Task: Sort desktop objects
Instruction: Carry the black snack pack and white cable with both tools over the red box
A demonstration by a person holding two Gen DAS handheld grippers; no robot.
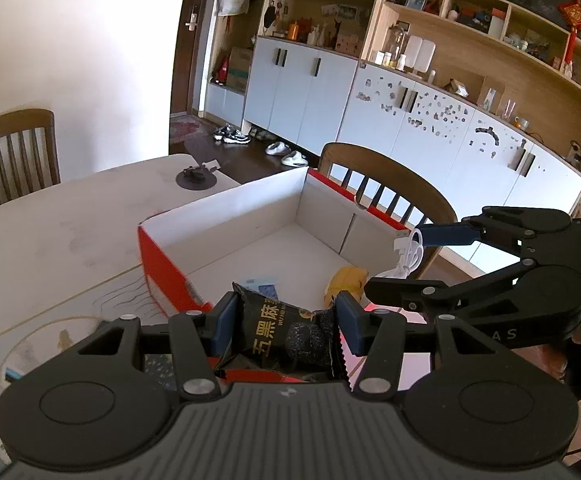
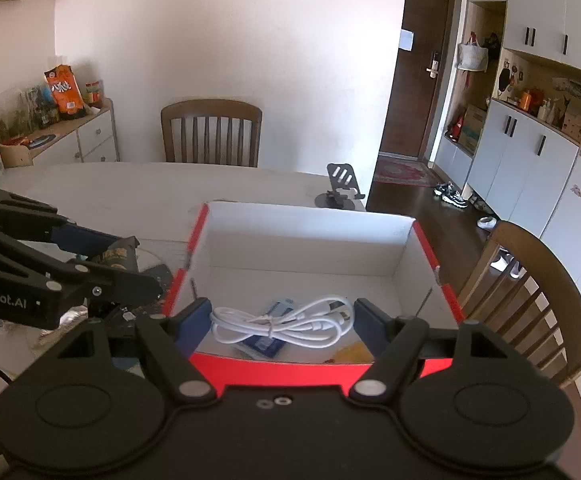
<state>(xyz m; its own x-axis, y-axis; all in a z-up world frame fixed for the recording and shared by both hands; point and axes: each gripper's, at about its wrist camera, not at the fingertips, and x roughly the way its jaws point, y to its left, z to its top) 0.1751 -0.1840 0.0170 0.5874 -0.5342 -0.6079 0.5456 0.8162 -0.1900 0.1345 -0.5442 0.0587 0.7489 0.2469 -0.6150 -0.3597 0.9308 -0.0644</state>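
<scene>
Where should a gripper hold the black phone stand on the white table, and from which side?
Best at the upright slotted back plate of the black phone stand, coming from above: it is thin and rises from a flat round base that lies too low on the white table to pinch.

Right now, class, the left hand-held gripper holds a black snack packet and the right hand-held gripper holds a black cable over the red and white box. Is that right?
Not quite: the cable is white, not black, as the right wrist view shows. The rest stands: the left hand-held gripper holds the black snack packet, and the right hand-held gripper holds the cable over the red and white box.
</scene>
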